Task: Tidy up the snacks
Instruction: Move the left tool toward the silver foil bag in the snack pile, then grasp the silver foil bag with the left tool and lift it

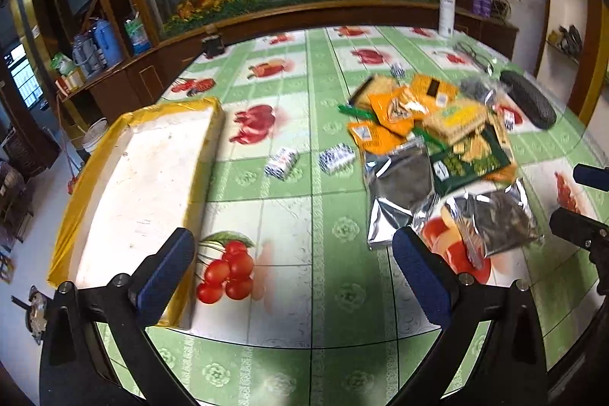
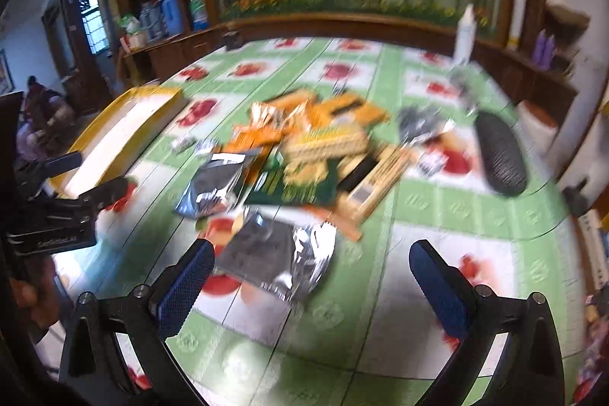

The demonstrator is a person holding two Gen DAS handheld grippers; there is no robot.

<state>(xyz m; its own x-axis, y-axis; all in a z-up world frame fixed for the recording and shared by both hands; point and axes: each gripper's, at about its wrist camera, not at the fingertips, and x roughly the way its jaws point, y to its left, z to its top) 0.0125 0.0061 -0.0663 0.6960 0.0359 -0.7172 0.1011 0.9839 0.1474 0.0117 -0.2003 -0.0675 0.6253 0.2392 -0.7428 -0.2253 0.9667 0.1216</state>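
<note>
- Left gripper (image 1: 293, 269): jaws spread wide, nothing between them. It hovers over the table (image 1: 304, 292), above a cherry print (image 1: 226, 271) on the green-and-white cloth.
- Left finger (image 1: 167, 271) sits over the near corner of the tray (image 1: 95, 177); right finger (image 1: 422, 276) sits just short of a foil pack.
- Tray: white inside, yellow rim, at the table's left edge, nothing in it.
- Snack pile (image 1: 430, 124): right of centre, well apart from the tray. Orange packets, a yellow-labelled cracker pack and a green packet overlap one another.
- Two foil packs at the pile's near edge: one (image 1: 399, 193) flat, one (image 1: 495, 219) crumpled, to its right.
- Two small blue-and-white sweets (image 1: 281, 162) (image 1: 337, 156) lie loose between tray and pile, apart from both.
- Black case (image 1: 527, 103) lies at the far right, beside the pile.
- White bottle (image 1: 446, 10) stands upright at the far edge.
- Right gripper (image 2: 308, 276): released, jaws wide, holding nothing. Frame is blurred.
- Crumpled foil pack (image 2: 278, 253) lies just beyond the right gripper's left finger (image 2: 186, 288); contact cannot be told.
- From the right wrist, the pile (image 2: 316, 147) is ahead, tray (image 2: 125, 128) far left, case (image 2: 500, 155) right.
- Right gripper's tips show at the right edge of the left wrist view (image 1: 586, 200).
</note>
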